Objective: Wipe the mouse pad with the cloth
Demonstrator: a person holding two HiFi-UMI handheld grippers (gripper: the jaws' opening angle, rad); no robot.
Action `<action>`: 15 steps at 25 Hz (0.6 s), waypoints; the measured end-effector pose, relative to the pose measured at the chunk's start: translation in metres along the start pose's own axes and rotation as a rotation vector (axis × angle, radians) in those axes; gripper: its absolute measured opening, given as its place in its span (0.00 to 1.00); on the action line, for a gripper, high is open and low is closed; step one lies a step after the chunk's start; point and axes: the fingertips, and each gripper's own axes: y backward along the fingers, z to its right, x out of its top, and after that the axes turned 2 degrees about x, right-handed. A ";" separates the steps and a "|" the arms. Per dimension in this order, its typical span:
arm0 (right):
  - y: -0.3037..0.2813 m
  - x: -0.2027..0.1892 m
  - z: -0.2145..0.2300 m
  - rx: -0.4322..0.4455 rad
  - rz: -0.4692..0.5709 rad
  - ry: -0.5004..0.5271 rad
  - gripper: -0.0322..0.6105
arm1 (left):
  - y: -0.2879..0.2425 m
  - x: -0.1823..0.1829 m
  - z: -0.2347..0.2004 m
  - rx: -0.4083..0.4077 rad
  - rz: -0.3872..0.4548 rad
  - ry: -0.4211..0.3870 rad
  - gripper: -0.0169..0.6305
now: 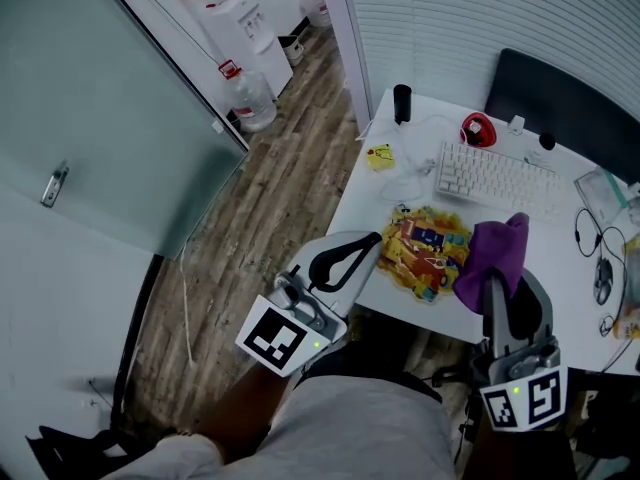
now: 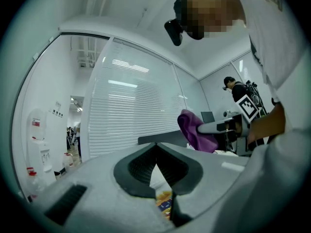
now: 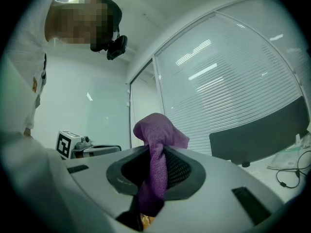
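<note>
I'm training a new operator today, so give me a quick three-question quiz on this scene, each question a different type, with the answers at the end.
1. True or false: the mouse pad on the desk is plain black.
2. What is between the jaws of the left gripper? A: the keyboard cable. B: nothing. C: the purple cloth.
3. Fill in the blank: the cloth is clamped in the ____ gripper.

Key
1. False. It carries a colourful print.
2. B. Its jaws are together with nothing in them.
3. Right. The right gripper grips the cloth above the pad's near edge.
</note>
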 end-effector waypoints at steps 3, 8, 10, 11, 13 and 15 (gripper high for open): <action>-0.013 -0.004 -0.001 -0.021 -0.011 0.002 0.15 | -0.005 -0.003 -0.012 -0.025 0.002 -0.005 0.05; -0.038 -0.011 -0.006 -0.052 -0.025 0.001 0.15 | -0.010 -0.013 -0.031 -0.066 -0.005 0.010 0.05; -0.048 -0.015 -0.009 -0.064 -0.038 0.005 0.15 | -0.012 -0.018 -0.038 -0.083 -0.013 0.016 0.05; -0.053 -0.018 -0.009 -0.073 -0.048 0.006 0.15 | -0.013 -0.022 -0.041 -0.092 -0.018 0.020 0.05; -0.063 -0.025 -0.010 -0.093 -0.074 0.006 0.15 | -0.015 -0.031 -0.046 -0.115 -0.035 0.029 0.05; -0.073 -0.033 -0.010 -0.118 -0.108 0.005 0.15 | -0.017 -0.041 -0.049 -0.143 -0.053 0.039 0.05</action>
